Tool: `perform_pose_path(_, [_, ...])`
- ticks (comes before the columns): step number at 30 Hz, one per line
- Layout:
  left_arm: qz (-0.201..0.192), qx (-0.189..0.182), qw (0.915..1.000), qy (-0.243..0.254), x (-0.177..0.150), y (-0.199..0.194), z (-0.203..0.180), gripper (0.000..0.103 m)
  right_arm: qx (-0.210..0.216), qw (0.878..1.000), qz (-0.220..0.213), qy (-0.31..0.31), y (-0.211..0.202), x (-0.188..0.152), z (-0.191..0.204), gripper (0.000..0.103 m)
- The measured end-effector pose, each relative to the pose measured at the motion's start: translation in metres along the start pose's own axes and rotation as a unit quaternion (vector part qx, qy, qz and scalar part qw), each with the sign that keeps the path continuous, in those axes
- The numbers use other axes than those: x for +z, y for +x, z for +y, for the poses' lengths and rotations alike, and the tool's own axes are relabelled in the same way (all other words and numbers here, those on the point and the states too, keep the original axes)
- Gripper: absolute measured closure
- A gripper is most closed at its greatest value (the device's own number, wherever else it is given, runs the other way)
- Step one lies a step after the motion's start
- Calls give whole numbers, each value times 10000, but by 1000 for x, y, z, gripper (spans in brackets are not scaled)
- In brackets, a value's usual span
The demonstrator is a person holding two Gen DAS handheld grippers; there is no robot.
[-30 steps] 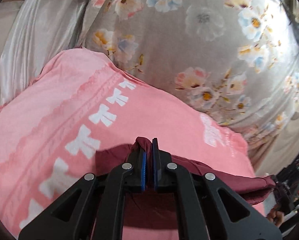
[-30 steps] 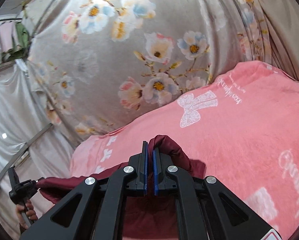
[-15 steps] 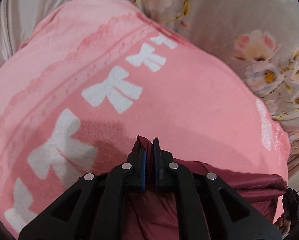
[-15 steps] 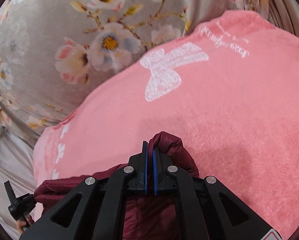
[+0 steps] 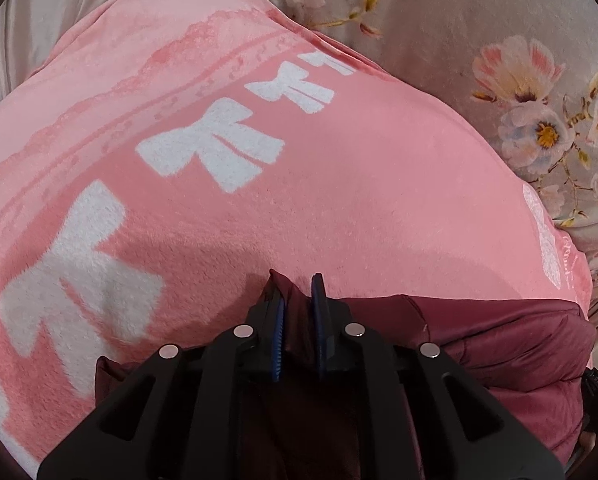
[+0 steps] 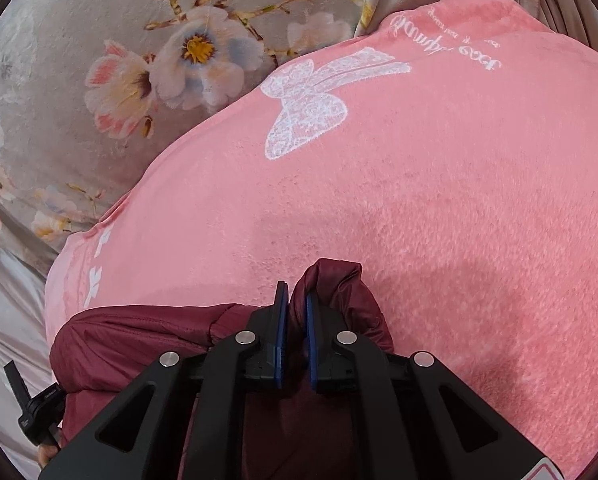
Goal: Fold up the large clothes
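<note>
Okay, quick pass. My left gripper point(image 5: 295, 285) sits at 6 o'clock in the left wrist view. A fold of the maroon puffer jacket point(image 5: 499, 340) stands up between its blue pads. These jaws have just been opening a little, and the gap is narrow. The fabric fills it and touches both pads, so I read it as a light pinch on the jacket.

My right gripper point(image 6: 295, 293) is at 6 o'clock in the right wrist view, nearly closed. It pinches another bunched fold of the same jacket, which bulges out past the right-hand finger toward 1 o'clock.

The jacket's top edge runs between the two grippers. It goes off toward 4 o'clock in the left view and toward 8 o'clock in the right view. It lies low on the pink fleece blanket point(image 5: 359, 208), with the near part hidden under my tongs.

The blanket fills the middle of both views. A row of white bows point(image 5: 211, 144) runs from 8 to 12 o'clock in the left view. A lace-print bow point(image 6: 311, 104) sits at 12 o'clock in the right view. A grey floral sheet point(image 5: 459, 20) lies beyond the blanket, at 1 to 3 o'clock in the left view.
</note>
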State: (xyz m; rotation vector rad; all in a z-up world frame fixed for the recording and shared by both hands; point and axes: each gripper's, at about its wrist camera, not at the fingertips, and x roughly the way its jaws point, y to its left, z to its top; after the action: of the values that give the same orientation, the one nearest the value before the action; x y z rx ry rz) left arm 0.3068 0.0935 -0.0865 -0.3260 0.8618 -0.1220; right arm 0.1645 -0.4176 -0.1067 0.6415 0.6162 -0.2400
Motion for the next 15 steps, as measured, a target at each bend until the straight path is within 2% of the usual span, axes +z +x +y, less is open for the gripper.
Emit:
perform_pose_path(3, [-50, -227, 9996, -180, 2, -2, 7, 90, 224, 9995, -182, 123, -7, 0, -5, 94])
perform_pose_path(5, [-126, -377, 9985, -369, 5, -11, 13, 87, 568, 9956, -665, 338, -28, 0, -14, 85])
perform_pose_path(6, [-150, -405, 9981, -446, 9, -20, 17, 79, 584, 9939, -843, 400, -37, 0, -17, 81])
perform_pose_path(7, [-245, -300, 9982, -466, 13, -30, 20, 68, 435, 9921, -1096, 428, -52, 0, -19, 71])
perform_pose_path(8, [-420, -40, 9981, -441, 18, -45, 22, 46, 320, 9908, -1248, 423, -62, 0, -20, 66])
perform_pose_path(9, [-617, 107, 9972, -418, 22, -58, 25, 33, 269, 9889, -1402, 406, -75, 0, -21, 66])
perform_pose_path(10, [-860, 157, 9955, -356, 28, -79, 28, 32, 233, 9875, -1504, 400, -88, 0, -21, 66])
perform_pose_path(13, [-1035, 369, 9938, -175, 45, -116, 28, 32, 59, 9862, -1652, 131, -116, 0, -5, 66])
perform_pose_path(15, [-1108, 306, 9933, -107, 52, -135, 19, 32, 17, 9867, -1599, -292, -123, 0, 25, 67])
